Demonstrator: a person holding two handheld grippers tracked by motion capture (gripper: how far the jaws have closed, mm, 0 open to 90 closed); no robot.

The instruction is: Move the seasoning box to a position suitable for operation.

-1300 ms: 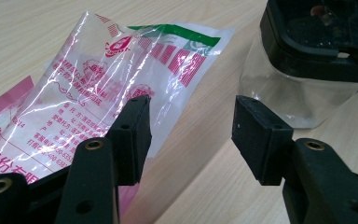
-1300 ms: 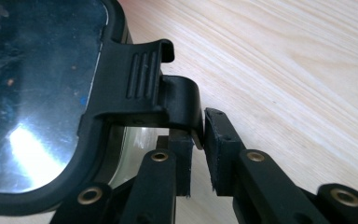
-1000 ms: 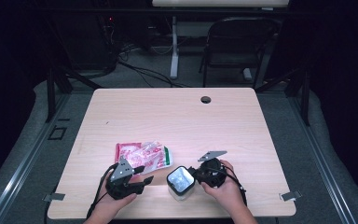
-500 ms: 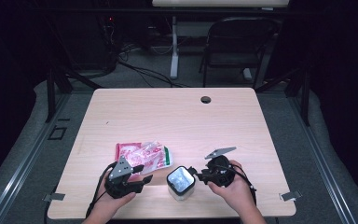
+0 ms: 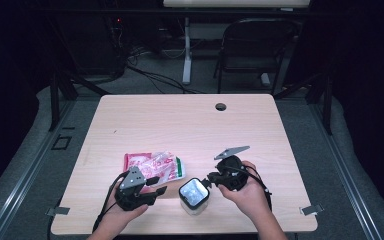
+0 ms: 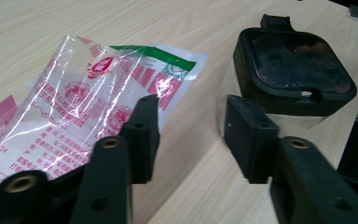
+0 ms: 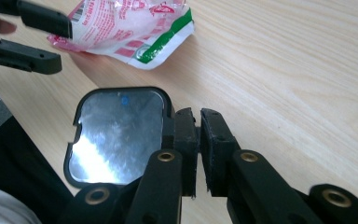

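A clear square container with a black lid (image 5: 194, 194) (image 6: 298, 60) (image 7: 116, 135) stands near the table's front edge. A red, white and green plastic bag (image 5: 152, 166) (image 6: 84, 93) (image 7: 130, 23) lies flat just left of it. My left gripper (image 5: 160, 185) (image 6: 191, 116) (image 7: 51, 42) is open; its jaws have just been closing, with only bare table between them, one jaw at the bag's corner, the other near the container's wall. My right gripper (image 5: 210, 179) (image 7: 197, 114) hovers over the lid's right edge; its jaws have just been closing and stand shut with nothing seen between them.
The wooden table (image 5: 190, 125) has a cable hole (image 5: 220, 106) near its far edge. Metal clips (image 5: 310, 210) sit on the front edge. A folding chair (image 5: 255, 45) and cables lie beyond the table.
My right gripper has risen off the lid's edge and its jaws have come together. The left gripper stayed in place with its jaws narrower. Container and bag have not moved.
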